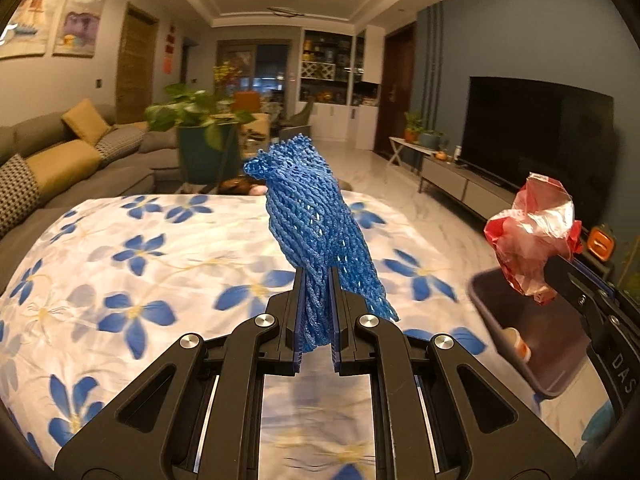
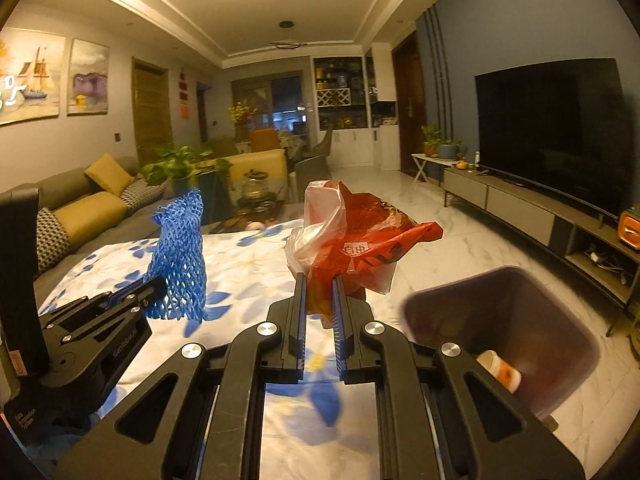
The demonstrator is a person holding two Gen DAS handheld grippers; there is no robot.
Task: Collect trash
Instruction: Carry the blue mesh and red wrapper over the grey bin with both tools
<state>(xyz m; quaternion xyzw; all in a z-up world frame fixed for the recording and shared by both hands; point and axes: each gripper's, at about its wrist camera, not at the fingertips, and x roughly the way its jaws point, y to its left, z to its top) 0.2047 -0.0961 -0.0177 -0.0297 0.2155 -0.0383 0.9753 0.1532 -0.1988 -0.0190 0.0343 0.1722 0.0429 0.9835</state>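
Note:
My left gripper (image 1: 316,280) is shut on a blue foam fruit net (image 1: 312,208), held upright above the flowered tablecloth (image 1: 140,256). In the right wrist view the same net (image 2: 180,248) sticks up from the left gripper (image 2: 154,282) at the left. My right gripper (image 2: 319,280) is shut on a crumpled red and clear plastic bag (image 2: 352,240); the left wrist view shows that bag (image 1: 532,232) at the right. A dark trash bin (image 2: 508,328) stands off the table's right edge, below and right of the bag, with a small cup (image 2: 500,368) inside.
A grey sofa (image 1: 60,160) with yellow cushions runs along the left. A potted plant (image 1: 196,120) stands beyond the table. A TV (image 2: 552,128) on a low cabinet lines the right wall, with marble floor (image 2: 460,240) between.

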